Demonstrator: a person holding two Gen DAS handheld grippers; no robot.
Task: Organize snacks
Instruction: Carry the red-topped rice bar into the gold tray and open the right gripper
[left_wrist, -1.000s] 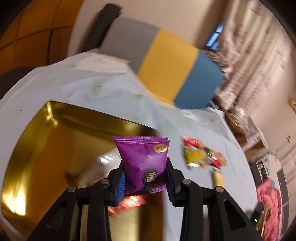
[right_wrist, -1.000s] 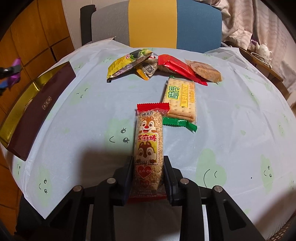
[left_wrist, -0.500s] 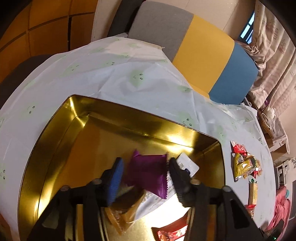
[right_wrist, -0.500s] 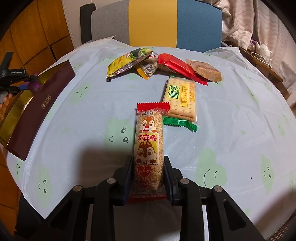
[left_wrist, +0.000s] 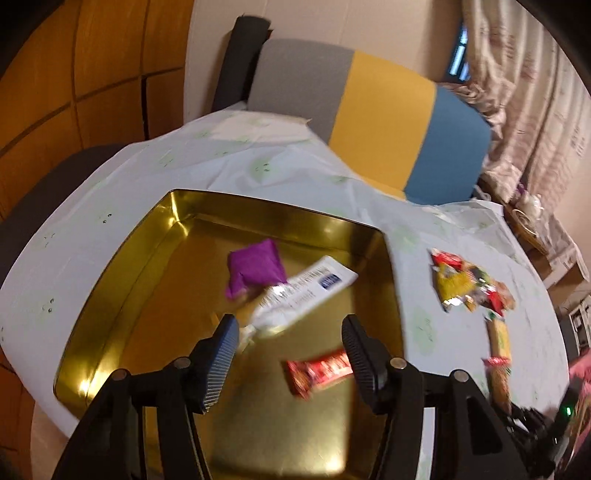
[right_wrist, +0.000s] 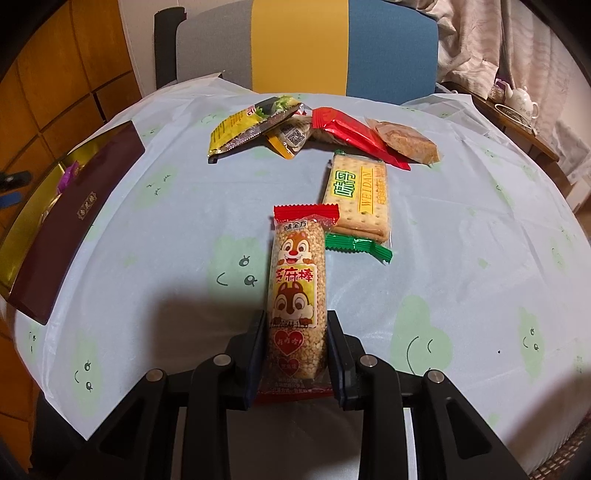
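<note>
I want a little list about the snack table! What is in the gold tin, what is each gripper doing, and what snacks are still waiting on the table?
gold tin: holds purple packet, white packet, red bar
left gripper: over the tin, jaws closing, nothing between them
right gripper: shut on squirrel snack bar
waiting on table: cracker pack, yellow packet, red packet, brown cake
tin lid: dark, leaning on the tin's side

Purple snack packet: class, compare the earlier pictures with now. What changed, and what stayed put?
The left gripper let go of the purple packet, which now lies in the gold tin; its jaws stand apart, empty. The right gripper still clamps the sesame bar.
</note>
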